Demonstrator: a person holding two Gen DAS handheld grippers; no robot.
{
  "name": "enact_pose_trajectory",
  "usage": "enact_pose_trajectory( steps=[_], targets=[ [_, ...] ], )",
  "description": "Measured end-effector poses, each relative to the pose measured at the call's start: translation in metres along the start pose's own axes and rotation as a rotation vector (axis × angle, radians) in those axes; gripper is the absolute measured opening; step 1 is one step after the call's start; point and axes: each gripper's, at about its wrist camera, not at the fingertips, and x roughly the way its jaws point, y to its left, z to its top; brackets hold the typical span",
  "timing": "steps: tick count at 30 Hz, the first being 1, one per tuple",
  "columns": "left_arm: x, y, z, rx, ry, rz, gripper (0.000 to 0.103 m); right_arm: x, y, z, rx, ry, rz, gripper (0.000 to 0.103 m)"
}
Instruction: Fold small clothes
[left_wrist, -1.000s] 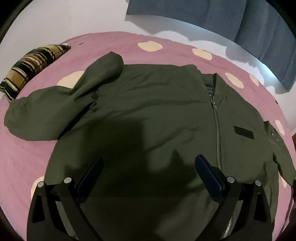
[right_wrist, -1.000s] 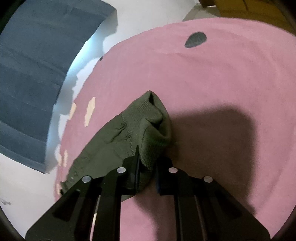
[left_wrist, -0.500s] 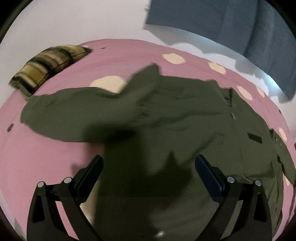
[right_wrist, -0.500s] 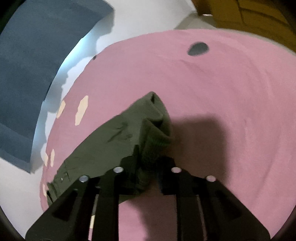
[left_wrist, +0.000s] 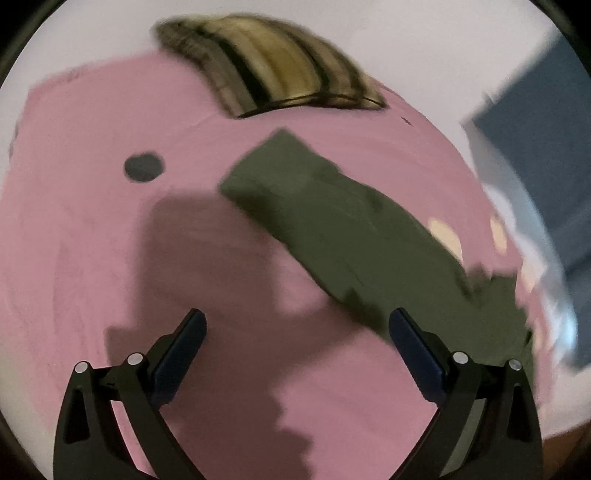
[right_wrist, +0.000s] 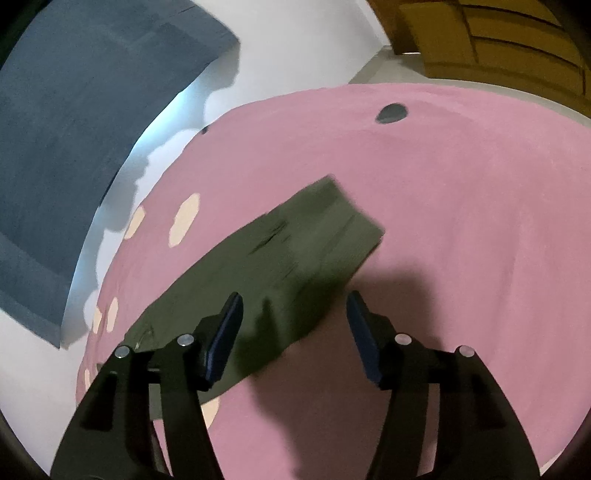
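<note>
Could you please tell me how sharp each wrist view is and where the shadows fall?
Left wrist view: heavy motion smear on the striped pillow and olive sleeve; dark shadow on the pink cover. Right wrist view: mild blur on the sleeve cuff, shadow beside it.

The jacket sleeve (left_wrist: 332, 221) is plain olive green, matt and without any print. It lies on a pink bedspread (left_wrist: 74, 240) scattered with pale cream spots (right_wrist: 184, 219) and a lone dark grey spot (right_wrist: 390, 112). The pillow (left_wrist: 273, 77) carries stripes of black, yellowish tan and cream. A curtain (right_wrist: 74, 110) is slate blue. The gripper fingers (right_wrist: 225, 336) are black with dark blue pads.
</note>
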Motion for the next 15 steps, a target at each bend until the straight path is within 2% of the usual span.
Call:
enact_pose_trajectory(
  steps=[2,7,11,15],
  targets=[
    [0.008,0.012,0.011,-0.064,0.015,-0.063,0.099,0.002,0.011,-0.009,-0.02,0.006,0.002,0.061],
    [0.022,0.008,0.036,-0.045,-0.021,-0.139,0.098,0.015,0.036,-0.036,-0.073,0.047,0.027,0.063],
    [0.037,0.011,0.052,-0.076,-0.008,-0.171,0.098,0.026,0.049,-0.057,-0.101,0.085,0.041,0.064],
    [0.038,0.014,0.058,-0.144,0.001,-0.18,0.096,0.025,0.055,-0.065,-0.126,0.059,0.031,0.067]
  ],
)
